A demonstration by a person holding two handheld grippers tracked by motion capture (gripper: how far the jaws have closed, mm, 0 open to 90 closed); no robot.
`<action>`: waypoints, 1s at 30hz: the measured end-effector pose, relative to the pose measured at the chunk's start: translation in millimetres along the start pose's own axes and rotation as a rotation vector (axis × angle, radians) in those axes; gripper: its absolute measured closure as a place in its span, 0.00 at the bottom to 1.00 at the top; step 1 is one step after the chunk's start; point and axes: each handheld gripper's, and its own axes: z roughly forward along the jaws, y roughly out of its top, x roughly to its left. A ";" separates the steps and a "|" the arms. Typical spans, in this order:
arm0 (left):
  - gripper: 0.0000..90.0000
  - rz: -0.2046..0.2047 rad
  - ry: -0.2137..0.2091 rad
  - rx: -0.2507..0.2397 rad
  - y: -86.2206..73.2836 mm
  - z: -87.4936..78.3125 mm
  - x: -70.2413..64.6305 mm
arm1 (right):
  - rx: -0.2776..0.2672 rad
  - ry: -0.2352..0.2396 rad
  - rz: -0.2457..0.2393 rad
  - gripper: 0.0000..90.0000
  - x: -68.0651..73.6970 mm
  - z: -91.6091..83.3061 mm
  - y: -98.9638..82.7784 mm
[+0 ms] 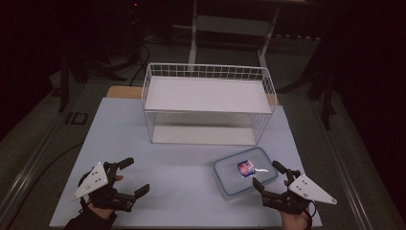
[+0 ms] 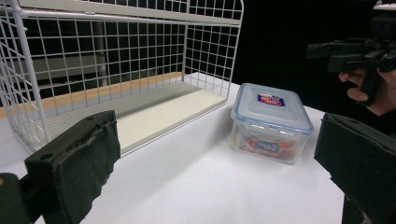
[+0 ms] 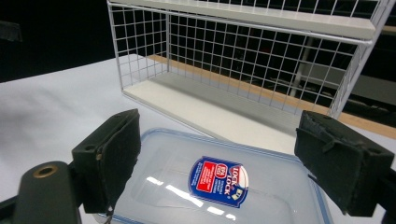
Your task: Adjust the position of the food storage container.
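Both grippers sit at the near edge of the table (image 1: pixel 191 191): the left gripper (image 1: pixel 130 177) at about seven o'clock, the right gripper (image 1: pixel 269 176) at about five o'clock, each with its jaws spread wide and nothing between them. Just ahead of the right gripper, at roughly four o'clock from the table's middle, rests the lidded plastic container (image 1: pixel 245 170), flat on the white surface and apart from the white wire shelf rack (image 1: pixel 206 103) that stands at twelve o'clock. In the right gripper view the container (image 3: pixel 219 182) lies directly below and between the two black pads, its clear blue-rimmed lid with a red-and-blue label facing up; the jaws straddle it without touching. From the left gripper view the container (image 2: pixel 271 122) shows something orange packed inside, so it probably carries some weight rather than being empty. Its walls look stiff and smooth, likely slippery against a light pinch, and the lid's clip flaps may flex. A sound hold would be across the short sides of the body, below the lid rim, with the pads square to the walls and the box kept level.
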 end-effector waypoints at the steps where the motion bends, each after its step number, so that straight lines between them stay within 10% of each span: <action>1: 0.00 -0.002 -0.001 0.000 -0.1 0.2 -0.1 | -0.001 0.003 -0.002 0.16 1.0 0.0 0.6; 15: 0.00 0.012 -0.015 -0.001 1.3 0.6 -2.3 | -0.004 0.146 -0.015 0.15 13.0 -0.3 28.1; 30: 0.00 0.008 -0.021 0.001 1.3 1.9 -2.7 | 0.019 0.046 -0.004 0.13 -22.5 11.6 50.8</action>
